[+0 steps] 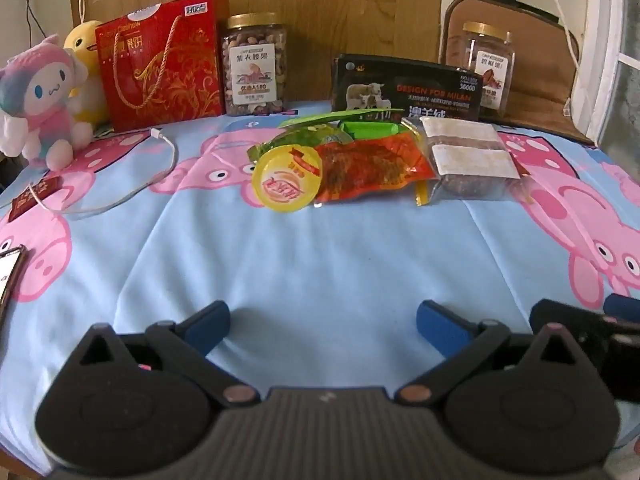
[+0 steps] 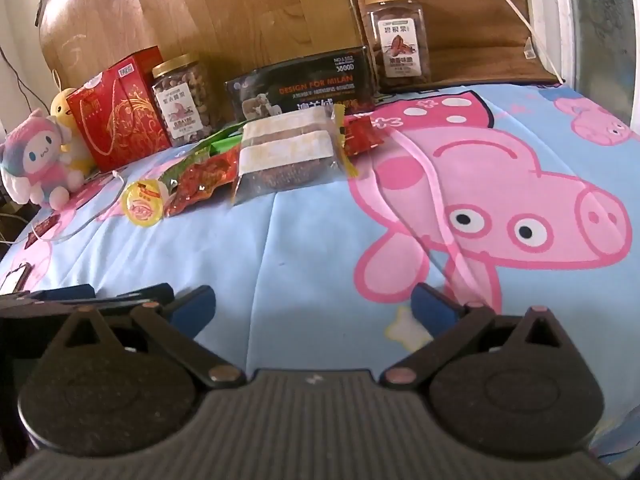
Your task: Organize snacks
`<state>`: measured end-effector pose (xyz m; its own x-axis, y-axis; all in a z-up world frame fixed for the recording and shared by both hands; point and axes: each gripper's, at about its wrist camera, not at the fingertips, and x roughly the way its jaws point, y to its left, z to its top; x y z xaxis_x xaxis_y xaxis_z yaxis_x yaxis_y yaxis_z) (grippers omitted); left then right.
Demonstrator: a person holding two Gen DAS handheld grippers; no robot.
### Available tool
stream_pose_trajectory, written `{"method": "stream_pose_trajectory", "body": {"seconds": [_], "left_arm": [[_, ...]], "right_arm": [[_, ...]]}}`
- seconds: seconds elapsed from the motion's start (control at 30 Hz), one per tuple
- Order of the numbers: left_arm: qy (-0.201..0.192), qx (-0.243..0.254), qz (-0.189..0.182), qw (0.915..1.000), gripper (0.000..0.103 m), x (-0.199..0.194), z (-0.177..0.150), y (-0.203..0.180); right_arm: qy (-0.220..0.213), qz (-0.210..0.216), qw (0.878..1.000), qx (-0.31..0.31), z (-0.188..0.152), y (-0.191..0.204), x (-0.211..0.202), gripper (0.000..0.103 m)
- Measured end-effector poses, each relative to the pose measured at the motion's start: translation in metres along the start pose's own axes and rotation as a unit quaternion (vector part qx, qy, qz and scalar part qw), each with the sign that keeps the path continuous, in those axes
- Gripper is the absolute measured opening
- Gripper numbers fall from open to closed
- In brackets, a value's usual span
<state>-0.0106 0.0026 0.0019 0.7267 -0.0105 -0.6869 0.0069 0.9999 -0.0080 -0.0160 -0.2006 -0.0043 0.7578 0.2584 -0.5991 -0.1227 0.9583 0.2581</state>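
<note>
1. The snack pile point(image 1: 360, 160) lies in a loose heap mid-bed, ahead of both grippers and well apart from them, with bare sheet point(image 1: 320, 256) between. Its long axis runs left to right across the view.
2. In the heap: a yellow jelly cup point(image 1: 287, 182) at the left end, a red pouch point(image 1: 372, 168) touching it, green packets point(image 1: 360, 126) behind, and a clear cake pack point(image 1: 468, 158) at the right end.
3. The left gripper point(image 1: 320, 322) is spread wide and empty, angled down at the sheet. The jelly cup sits almost straight ahead of it, so it looks nearer to that end.
4. The right gripper point(image 2: 314, 306) is likewise spread and empty. From it the heap lies ahead and to the left, with the cake pack point(image 2: 286, 152) closest.
5. Behind the heap stand a black box point(image 1: 408, 88), two nut jars point(image 1: 256, 66) point(image 1: 488, 64) and a red gift box point(image 1: 164, 64). These could hinder a reach past the pile.
6. Off left are plush toys point(image 1: 40, 96), a white cable point(image 1: 120, 200) and a phone point(image 1: 10, 276), all clear of a straight approach.
</note>
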Motion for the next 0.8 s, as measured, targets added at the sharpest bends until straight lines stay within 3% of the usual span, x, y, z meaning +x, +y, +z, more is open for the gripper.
{"method": "stream_pose_trajectory", "body": {"seconds": [0.17, 0.33, 0.53, 0.8], "left_arm": [[-0.02, -0.029, -0.02, 0.9992, 0.103, -0.004, -0.001, 0.01], [-0.059, -0.027, 0.005, 0.9979, 0.103, -0.006, -0.002, 0.015], [-0.048, -0.021, -0.003, 0.9986, 0.103, 0.006, -0.003, 0.016], [-0.062, -0.003, 0.002, 0.998, 0.103, 0.009, -0.008, 0.015]], "right_arm": [[-0.004, 0.0, 1.0, 0.004, 0.001, -0.002, 0.0, 0.103], [-0.012, -0.011, 1.0, 0.007, 0.003, -0.003, 0.002, 0.103], [-0.012, -0.011, 1.0, -0.001, 0.004, 0.001, 0.006, 0.103], [-0.016, -0.014, 1.0, -0.009, 0.006, 0.004, 0.01, 0.103]]}}
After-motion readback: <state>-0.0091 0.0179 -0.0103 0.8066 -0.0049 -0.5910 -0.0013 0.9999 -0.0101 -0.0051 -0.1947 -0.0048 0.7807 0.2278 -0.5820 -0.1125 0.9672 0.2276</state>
